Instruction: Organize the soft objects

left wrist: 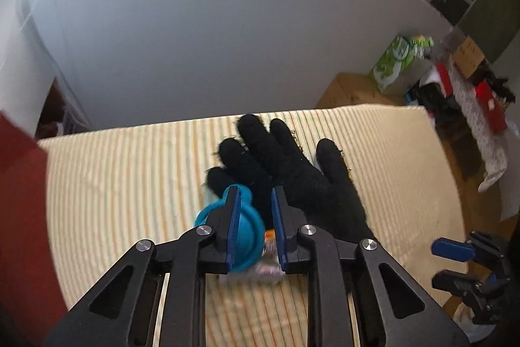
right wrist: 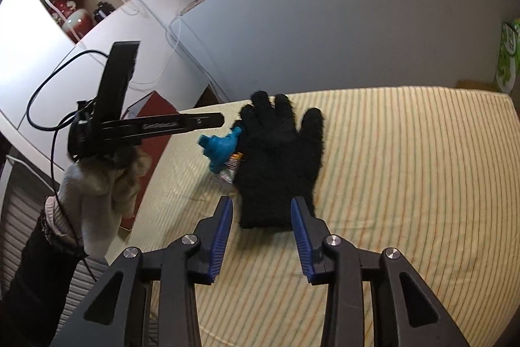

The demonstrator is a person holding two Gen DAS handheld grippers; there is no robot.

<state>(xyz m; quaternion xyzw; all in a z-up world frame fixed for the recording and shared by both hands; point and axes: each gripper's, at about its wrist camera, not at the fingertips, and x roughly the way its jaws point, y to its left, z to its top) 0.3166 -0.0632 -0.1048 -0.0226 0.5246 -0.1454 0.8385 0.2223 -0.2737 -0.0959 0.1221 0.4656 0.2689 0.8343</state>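
A black fuzzy glove [left wrist: 292, 171] lies flat on the striped yellow cloth [left wrist: 130, 171], fingers pointing away. A blue soft toy [left wrist: 245, 230] and a small printed packet [left wrist: 269, 265] lie at its left edge. My left gripper [left wrist: 256, 194] is open, its jaws astride the toy and the glove's edge, above them. In the right wrist view the glove [right wrist: 279, 158], the toy [right wrist: 221, 148] and the packet [right wrist: 232, 168] lie ahead. My right gripper [right wrist: 261, 204] is open and empty at the glove's cuff. The left gripper's body [right wrist: 146, 126] hovers left of the toy.
The striped cloth [right wrist: 406, 168] covers a table against a white wall. A red box [right wrist: 152, 132] stands off the table's left edge. Cardboard boxes [left wrist: 351, 90] and a green package [left wrist: 396, 60] are behind on the right. A gloved hand [right wrist: 104, 184] holds the left gripper.
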